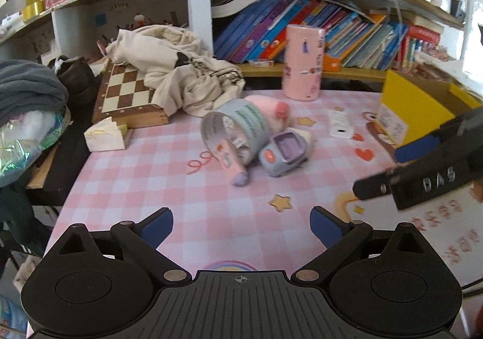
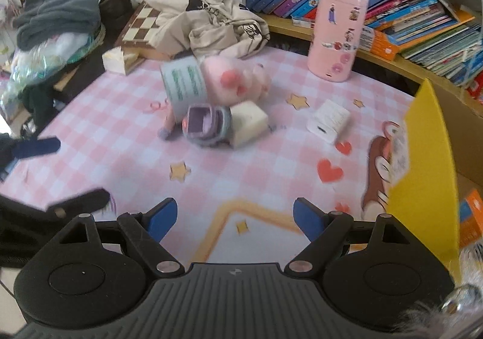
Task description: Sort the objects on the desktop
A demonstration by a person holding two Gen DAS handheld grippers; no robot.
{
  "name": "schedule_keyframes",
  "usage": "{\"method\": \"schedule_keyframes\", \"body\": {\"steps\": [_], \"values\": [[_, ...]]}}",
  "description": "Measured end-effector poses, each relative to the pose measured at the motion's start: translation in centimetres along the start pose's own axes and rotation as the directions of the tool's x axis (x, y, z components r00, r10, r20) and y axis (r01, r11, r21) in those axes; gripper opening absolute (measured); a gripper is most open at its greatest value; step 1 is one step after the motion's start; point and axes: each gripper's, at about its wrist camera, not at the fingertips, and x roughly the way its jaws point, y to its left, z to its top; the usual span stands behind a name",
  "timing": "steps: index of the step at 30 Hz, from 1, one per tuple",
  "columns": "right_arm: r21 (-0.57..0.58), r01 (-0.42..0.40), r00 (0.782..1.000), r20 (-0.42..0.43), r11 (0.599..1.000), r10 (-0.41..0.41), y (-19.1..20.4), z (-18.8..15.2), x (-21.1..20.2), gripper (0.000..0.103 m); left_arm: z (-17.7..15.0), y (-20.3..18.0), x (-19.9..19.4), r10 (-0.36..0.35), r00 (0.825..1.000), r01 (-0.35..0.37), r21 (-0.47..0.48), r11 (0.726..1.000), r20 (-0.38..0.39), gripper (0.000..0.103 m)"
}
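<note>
A pale blue round tin [image 1: 235,130] lies tipped on its side on the pink checked mat [image 1: 169,188], with a pink pen [image 1: 234,168] sticking out. A pink plush [image 1: 271,111] lies behind it, and a purple-blue gadget [image 1: 282,155] sits beside it. The same pile shows in the right wrist view: tin [image 2: 184,85], plush [image 2: 238,79], gadget [image 2: 206,124], a cream block [image 2: 249,123]. My left gripper [image 1: 241,225] is open and empty, short of the pile. My right gripper [image 2: 235,218] is open and empty; it also shows in the left wrist view [image 1: 395,167].
A tall pink canister [image 1: 303,62] stands at the back. A small white box [image 1: 341,124] lies on the mat. A yellow cardboard box [image 1: 413,111] stands at the right. A chessboard [image 1: 126,94] under a cream garment [image 1: 181,73] is at the left. Books [image 1: 317,28] fill the shelf.
</note>
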Motion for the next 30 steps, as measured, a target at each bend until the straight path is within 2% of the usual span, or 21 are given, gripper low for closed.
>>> {"method": "schedule_keyframes", "body": {"steps": [8, 12, 13, 15, 20, 22, 24, 30], "values": [[0.065, -0.065, 0.998, -0.009, 0.996, 0.065, -0.8, 4.6, 3.6, 0.079, 1.1, 0.6, 2.8, 0.019, 1.000, -0.019, -0.017, 1.000, -0.001, 0.097], [0.068, -0.059, 0.998, -0.028, 0.996, 0.061, -1.0, 6.1, 5.4, 0.056, 1.7, 0.7, 4.2, 0.019, 1.000, -0.019, -0.021, 1.000, 0.000, 0.094], [0.071, -0.058, 0.998, -0.034, 0.996, 0.061, -1.0, 6.3, 5.8, 0.054, 1.9, 0.7, 4.6, 0.016, 1.000, -0.016, -0.021, 1.000, 0.000, 0.092], [0.080, -0.067, 0.997, -0.043, 0.994, 0.071, -1.3, 6.6, 6.6, 0.051, 2.2, 0.7, 5.2, 0.010, 1.000, -0.010, -0.021, 1.000, 0.001, 0.082], [0.056, -0.101, 0.993, -0.055, 0.993, 0.105, -1.3, 7.2, 7.7, 0.038, 2.8, 0.5, 6.9, 0.016, 1.000, -0.016, -0.014, 1.000, -0.001, 0.069], [0.062, -0.114, 0.991, -0.068, 0.991, 0.118, -1.6, 7.3, 8.2, 0.028, 3.0, 0.4, 7.6, 0.016, 1.000, -0.016, -0.010, 1.000, -0.007, 0.067], [0.079, -0.143, 0.986, -0.072, 0.987, 0.148, -2.0, 7.3, 8.3, 0.022, 3.2, 0.2, 8.6, 0.017, 1.000, -0.017, 0.004, 1.000, -0.022, 0.059], [0.088, -0.164, 0.983, -0.063, 0.983, 0.170, -2.8, 6.9, 7.1, 0.012, 3.6, -0.1, 11.1, 0.020, 0.998, -0.019, 0.021, 1.000, -0.061, 0.046]]}}
